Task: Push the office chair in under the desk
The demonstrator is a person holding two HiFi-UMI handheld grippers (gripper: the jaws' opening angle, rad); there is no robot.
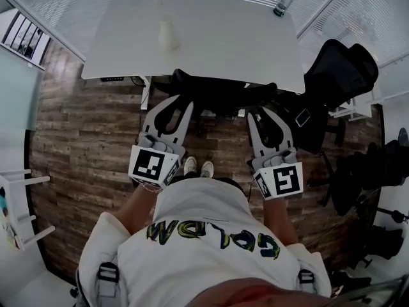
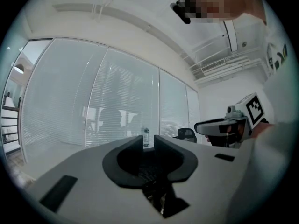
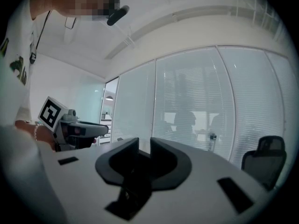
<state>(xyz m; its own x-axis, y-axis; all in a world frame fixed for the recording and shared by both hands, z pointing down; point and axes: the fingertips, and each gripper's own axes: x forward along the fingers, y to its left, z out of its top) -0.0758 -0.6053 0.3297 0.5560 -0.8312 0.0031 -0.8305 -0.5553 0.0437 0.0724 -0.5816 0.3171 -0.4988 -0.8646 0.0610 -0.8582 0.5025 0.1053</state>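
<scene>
Wood floor and white tabletop [image 1: 211, 37] fill the head view. The chair [image 1: 217, 94] looks mostly under it, with the left claw [image 1: 174, 102] and right claw [image 1: 265, 110] at its back.

Left gripper view: jaws narrowly parted, released, with the chair's back showing in the slit.

Right gripper view: likewise, nothing pinched.

The push seems nearly finished. Next is probably a short, straight, even shove.

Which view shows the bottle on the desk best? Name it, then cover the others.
Head view: the bottle shows whole and clearest there, at the desk's far right corner. The left gripper view shows it small, upright and dim against the blinds; the right gripper view shows only a faint speck.
</scene>
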